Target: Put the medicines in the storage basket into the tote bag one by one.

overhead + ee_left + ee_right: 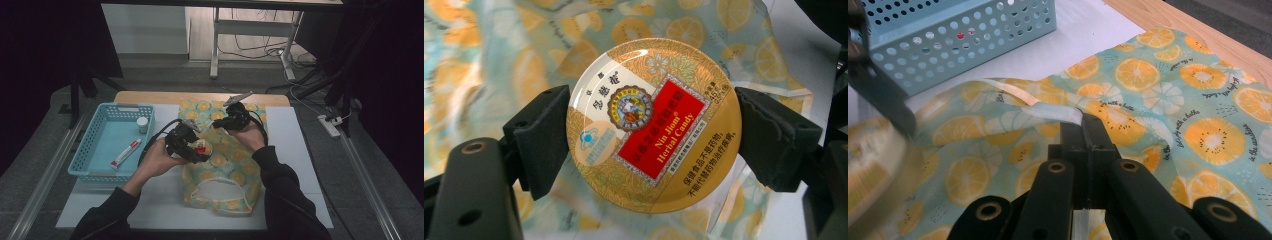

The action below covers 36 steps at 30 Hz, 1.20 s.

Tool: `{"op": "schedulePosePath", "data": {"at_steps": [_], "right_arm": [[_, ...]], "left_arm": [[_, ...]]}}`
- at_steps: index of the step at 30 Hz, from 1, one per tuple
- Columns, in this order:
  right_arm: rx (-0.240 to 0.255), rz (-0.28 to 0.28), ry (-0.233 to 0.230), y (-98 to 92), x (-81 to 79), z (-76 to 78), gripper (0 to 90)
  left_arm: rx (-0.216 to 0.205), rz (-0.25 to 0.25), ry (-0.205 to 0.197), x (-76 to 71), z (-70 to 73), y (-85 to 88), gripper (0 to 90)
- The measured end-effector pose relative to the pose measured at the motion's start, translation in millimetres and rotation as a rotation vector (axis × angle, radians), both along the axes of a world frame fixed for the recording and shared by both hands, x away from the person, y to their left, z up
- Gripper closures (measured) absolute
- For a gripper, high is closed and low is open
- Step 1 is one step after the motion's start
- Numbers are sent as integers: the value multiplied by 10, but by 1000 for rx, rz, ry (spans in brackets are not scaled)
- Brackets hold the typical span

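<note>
Pinching the candy tin [653, 125], the left gripper [653, 127] hides its edges; the right gripper [1083, 131] clamps the bag [1158, 100] rim.

Centred on the white table mat [305, 165]: a teal cloth bag printed with orange slices [235, 165], its open mouth toward the person. Left of that bag, on the same mat, a light-blue perforated plastic basket [87, 150], with a red-and-white tube [126, 152] and a small white-capped bottle [142, 124] inside, the bottle behind the tube. Over the bag's left part, a round gold-and-red candy tin [654, 125] between the left gripper's [192, 148] jaws; at the bag's far edge, the right gripper [1083, 122] pinching the fabric.
</note>
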State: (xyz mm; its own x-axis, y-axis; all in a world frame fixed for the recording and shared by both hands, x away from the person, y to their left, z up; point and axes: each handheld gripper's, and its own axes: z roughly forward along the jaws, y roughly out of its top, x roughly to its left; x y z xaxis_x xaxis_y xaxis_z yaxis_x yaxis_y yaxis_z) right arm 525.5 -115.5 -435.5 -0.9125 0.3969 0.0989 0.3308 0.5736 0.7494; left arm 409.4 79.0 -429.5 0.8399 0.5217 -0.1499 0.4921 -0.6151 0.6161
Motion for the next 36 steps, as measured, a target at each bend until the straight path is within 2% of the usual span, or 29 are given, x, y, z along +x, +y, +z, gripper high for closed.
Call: {"op": "schedulePosePath", "data": {"at_steps": [5,11,21,36], "right_arm": [[6,-3,-4,2,10,0,900],[7,-3,-17,0,27,10,900],[-8,-28,-21,-10,98,-48,900],[-8,-53,-32,19,170,-72,900]], "left_arm": [[21,-12,5,72,-108,-164,203],[70,-11,-8,190,-272,-312,203],[96,12,3,419,-535,-384,203],[130,44,18,689,-763,-458,203]]}}
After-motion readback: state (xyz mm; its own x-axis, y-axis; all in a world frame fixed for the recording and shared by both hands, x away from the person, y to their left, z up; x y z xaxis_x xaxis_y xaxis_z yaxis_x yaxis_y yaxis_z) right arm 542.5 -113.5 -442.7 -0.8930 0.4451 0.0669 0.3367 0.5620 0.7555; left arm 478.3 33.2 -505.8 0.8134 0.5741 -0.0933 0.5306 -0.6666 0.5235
